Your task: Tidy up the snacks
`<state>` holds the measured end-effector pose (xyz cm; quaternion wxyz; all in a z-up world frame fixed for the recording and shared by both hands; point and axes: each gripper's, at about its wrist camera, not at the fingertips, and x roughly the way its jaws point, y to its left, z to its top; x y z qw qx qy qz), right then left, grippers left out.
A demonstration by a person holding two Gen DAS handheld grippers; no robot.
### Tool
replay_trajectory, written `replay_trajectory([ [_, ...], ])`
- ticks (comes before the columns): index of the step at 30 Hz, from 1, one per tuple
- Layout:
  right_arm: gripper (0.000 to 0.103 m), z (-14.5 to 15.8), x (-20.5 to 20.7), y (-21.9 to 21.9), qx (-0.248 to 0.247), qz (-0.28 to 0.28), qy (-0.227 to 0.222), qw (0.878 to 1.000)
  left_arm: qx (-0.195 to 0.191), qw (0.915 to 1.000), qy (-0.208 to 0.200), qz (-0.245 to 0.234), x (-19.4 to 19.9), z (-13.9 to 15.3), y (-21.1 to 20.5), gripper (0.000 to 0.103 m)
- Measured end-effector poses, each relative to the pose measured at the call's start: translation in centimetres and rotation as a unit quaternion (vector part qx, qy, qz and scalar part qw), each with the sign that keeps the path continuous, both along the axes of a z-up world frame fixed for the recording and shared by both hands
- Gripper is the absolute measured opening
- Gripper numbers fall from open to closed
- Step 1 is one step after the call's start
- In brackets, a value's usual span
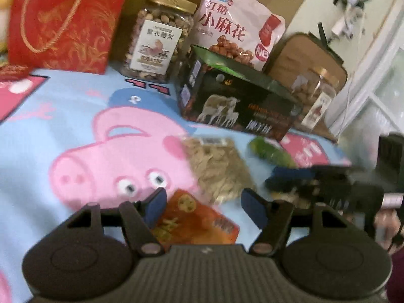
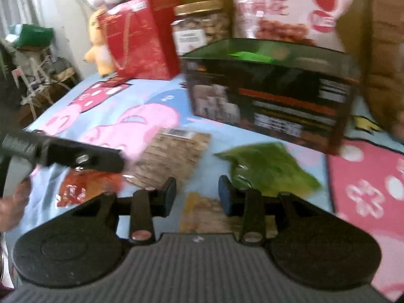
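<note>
Small snack packets lie on a Peppa Pig blanket (image 1: pixel 63 116). My left gripper (image 1: pixel 203 203) is open just above an orange packet (image 1: pixel 199 224), which also shows in the right wrist view (image 2: pixel 85 186). A beige packet (image 1: pixel 219 169) (image 2: pixel 171 154) and a green packet (image 1: pixel 270 151) (image 2: pixel 272 169) lie beyond. My right gripper (image 2: pixel 197 193) is open over a yellow-brown packet (image 2: pixel 204 212). An open dark box (image 1: pixel 240 98) (image 2: pixel 272 93) stands behind them with something green inside.
At the back stand a red gift bag (image 1: pixel 65 22), a nut jar (image 1: pixel 159 38), a pink snack bag (image 1: pixel 234 25), a second jar (image 1: pixel 313 93) and a brown cushion (image 2: pixel 386 63). The other gripper (image 1: pixel 328 186) (image 2: pixel 63 154) shows in each view. Plush toys (image 2: pixel 101 48) sit at the far left.
</note>
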<state>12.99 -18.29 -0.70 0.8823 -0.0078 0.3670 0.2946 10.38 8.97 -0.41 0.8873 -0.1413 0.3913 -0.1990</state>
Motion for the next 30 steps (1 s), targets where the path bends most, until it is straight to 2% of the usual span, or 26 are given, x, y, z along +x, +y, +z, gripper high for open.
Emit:
replay_trajectory([
  [2,0.040,0.3,-0.6,-0.7,0.008,-0.012,0.001,1.000,-0.014,0.9998,0.012,0.002,-0.5,0.3,0.8,0.067],
  [7,0.042,0.1,-0.7,-1.4,0.080,-0.019,0.026,0.996,-0.085,0.9960,0.027,0.002,1.7,1.2,1.7,0.071],
  [10,0.042,-0.6,0.5,-0.9,0.089,-0.037,0.044,0.994,-0.086,0.9935,0.074,0.009,3.9,0.0,0.8,0.073],
  [14,0.040,-1.1,1.6,-1.8,0.147,-0.040,0.090,0.984,-0.115,0.9907,0.073,-0.008,4.7,-0.5,0.1,0.073],
  [17,0.038,-1.2,1.7,-0.9,0.156,-0.025,0.097,0.983,-0.139,0.9874,0.075,-0.003,4.8,-1.0,0.1,0.072],
  [19,0.033,-1.4,1.9,-0.1,0.158,-0.011,0.099,0.982,-0.146,0.9862,0.078,0.007,4.8,-1.1,0.3,0.063],
  [21,0.019,-1.6,2.1,0.5,0.162,-0.010,0.104,0.981,-0.154,0.9843,0.083,0.021,4.7,-1.4,0.8,0.045],
  [22,0.018,-1.7,2.1,0.6,0.169,-0.008,0.105,0.980,-0.159,0.9831,0.087,0.027,4.7,-1.6,1.1,0.039],
  [23,0.016,-1.8,1.9,0.7,0.175,-0.008,0.103,0.979,-0.165,0.9816,0.092,0.026,4.6,-1.9,1.3,0.026],
  [24,0.014,-1.8,1.8,0.7,0.179,-0.009,0.099,0.979,-0.170,0.9804,0.096,0.025,4.6,-2.1,1.5,0.017],
  [26,0.012,-1.5,1.3,0.8,0.183,-0.010,0.089,0.979,-0.183,0.9785,0.093,0.021,4.2,-2.0,1.6,0.017],
  [30,0.012,-0.2,0.2,0.5,0.189,-0.009,0.053,0.980,-0.191,0.9799,0.056,0.006,3.5,0.1,1.4,0.016],
])
